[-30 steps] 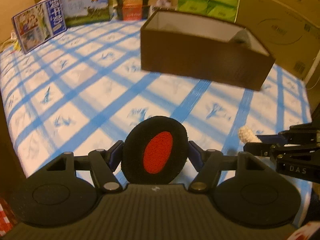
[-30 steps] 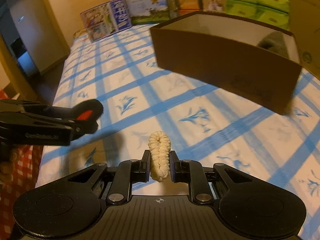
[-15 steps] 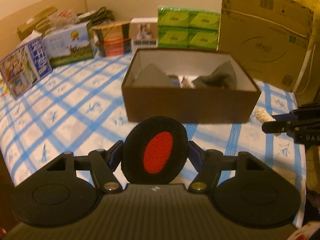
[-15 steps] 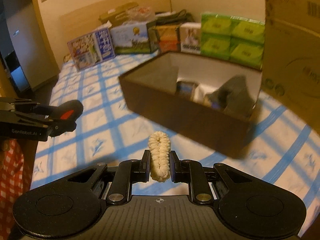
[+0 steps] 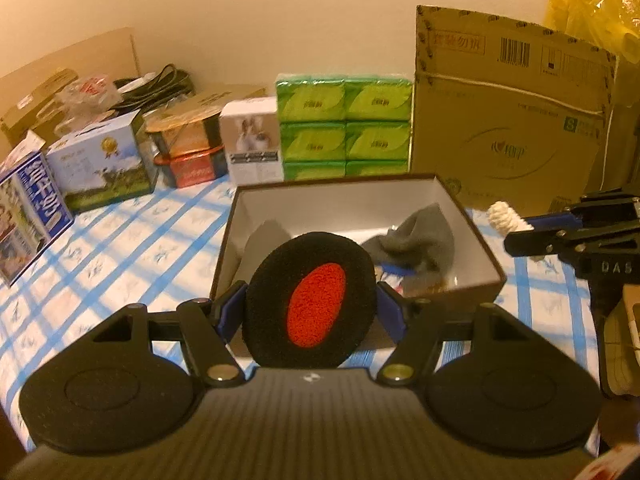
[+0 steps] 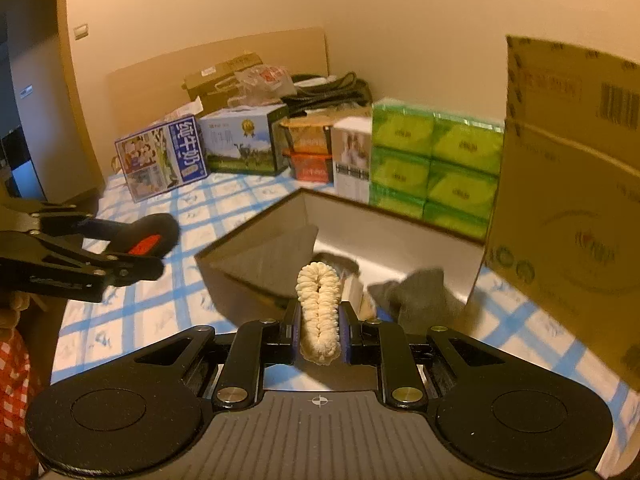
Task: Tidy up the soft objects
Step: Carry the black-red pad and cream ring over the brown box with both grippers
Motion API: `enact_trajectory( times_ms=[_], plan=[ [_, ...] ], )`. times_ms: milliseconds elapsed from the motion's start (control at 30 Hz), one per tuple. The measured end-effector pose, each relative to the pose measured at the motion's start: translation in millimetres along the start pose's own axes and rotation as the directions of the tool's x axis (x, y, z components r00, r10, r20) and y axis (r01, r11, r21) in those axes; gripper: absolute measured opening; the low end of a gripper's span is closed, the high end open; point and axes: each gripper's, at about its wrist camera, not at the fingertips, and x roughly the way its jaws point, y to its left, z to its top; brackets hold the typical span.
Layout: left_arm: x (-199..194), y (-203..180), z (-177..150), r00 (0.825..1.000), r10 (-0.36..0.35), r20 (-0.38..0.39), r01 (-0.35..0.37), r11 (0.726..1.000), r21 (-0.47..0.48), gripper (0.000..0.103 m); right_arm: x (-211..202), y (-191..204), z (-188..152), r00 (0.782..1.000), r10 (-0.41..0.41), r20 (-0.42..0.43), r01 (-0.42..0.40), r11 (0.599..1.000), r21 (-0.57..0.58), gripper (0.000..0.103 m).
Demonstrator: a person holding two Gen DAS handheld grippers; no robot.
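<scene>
Your left gripper (image 5: 311, 312) is clamped on the black pad with a red centre (image 5: 310, 306), which hides the near wall and part of the floor of the brown box (image 5: 484, 252). Your right gripper (image 6: 320, 326) is clamped on the cream scrunchie (image 6: 319, 312), blocking the box's middle. Grey cloth (image 5: 416, 240) lies inside; the small things beside it are too blurred to name. The box sits on the blue-checked surface (image 5: 132, 248), with open room at its left and the tall carton (image 6: 568, 200) close at its right. Only the right view shows the room's dark left edge
</scene>
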Motion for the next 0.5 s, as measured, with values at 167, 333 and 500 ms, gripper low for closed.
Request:
enact_trajectory(
  times_ms=[167, 333, 500],
  plan=[
    [22, -8, 27, 1.000, -0.023, -0.008, 0.023, 0.999, 0.026, 0.067, 14, -6, 18, 1.000, -0.004, -0.003, 0.004, 1.000, -0.024, 0.019],
    [42, -7, 47, 0.999, -0.029, -0.015, 0.030, 0.999, 0.024, 0.067, 28, -18, 31, 1.000, -0.008, -0.012, 0.008, 1.000, -0.005, 0.019],
    [65, -5, 62, 0.999, -0.022, -0.033, 0.023, 0.999, 0.028, 0.067, 45, -33, 44, 1.000, -0.018, -0.024, 0.019, 1.000, 0.025, 0.019]
  ],
)
